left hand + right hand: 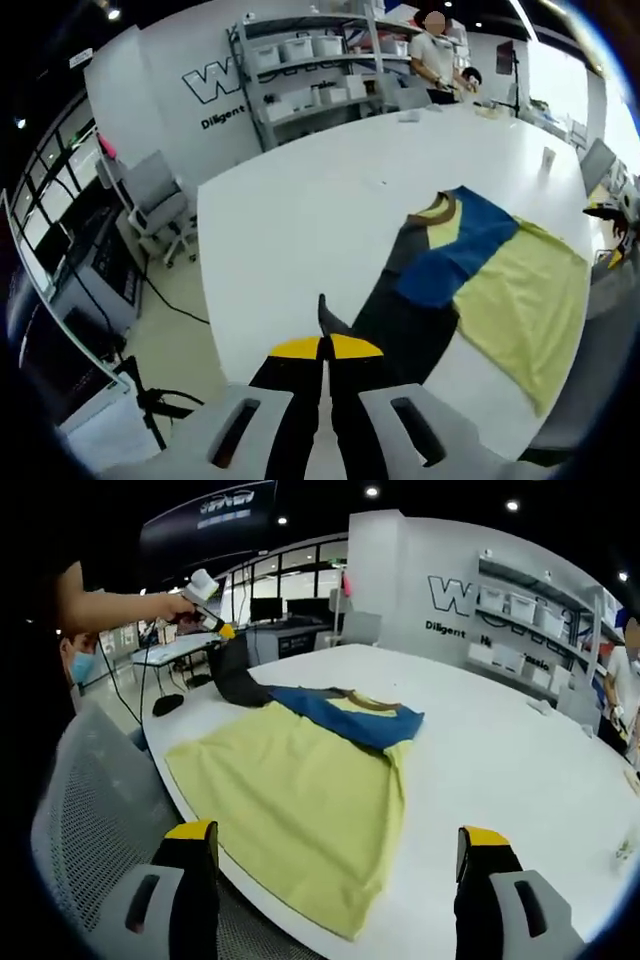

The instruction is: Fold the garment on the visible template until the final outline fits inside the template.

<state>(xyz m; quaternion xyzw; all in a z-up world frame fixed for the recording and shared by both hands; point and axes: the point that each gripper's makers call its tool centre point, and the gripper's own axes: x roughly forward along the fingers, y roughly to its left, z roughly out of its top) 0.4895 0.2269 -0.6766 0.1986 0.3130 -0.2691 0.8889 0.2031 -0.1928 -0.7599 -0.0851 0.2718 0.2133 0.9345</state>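
Note:
A garment lies on the white table (pixel 290 220). It has a pale yellow body (pixel 520 290), a blue shoulder panel (pixel 460 250), a brown collar (pixel 437 211) and a dark sleeve (pixel 400 320). My left gripper (pixel 322 346) is shut on the end of that dark sleeve, and a tuft of fabric pokes up between its yellow-tipped jaws. In the right gripper view a hand holds the left gripper (pixel 222 628) at the far left, lifting the dark sleeve (pixel 235 675) off the table. My right gripper (pixel 338 842) stands open above the yellow body (pixel 290 790), near the table's edge, holding nothing.
A grey mesh chair back (pixel 90 800) sits just off the table edge by my right gripper. Past the table are a grey office chair (pixel 150 200), shelves with white bins (pixel 300 60) and a person (pixel 435 55). Small items (pixel 548 157) lie on the table's far side.

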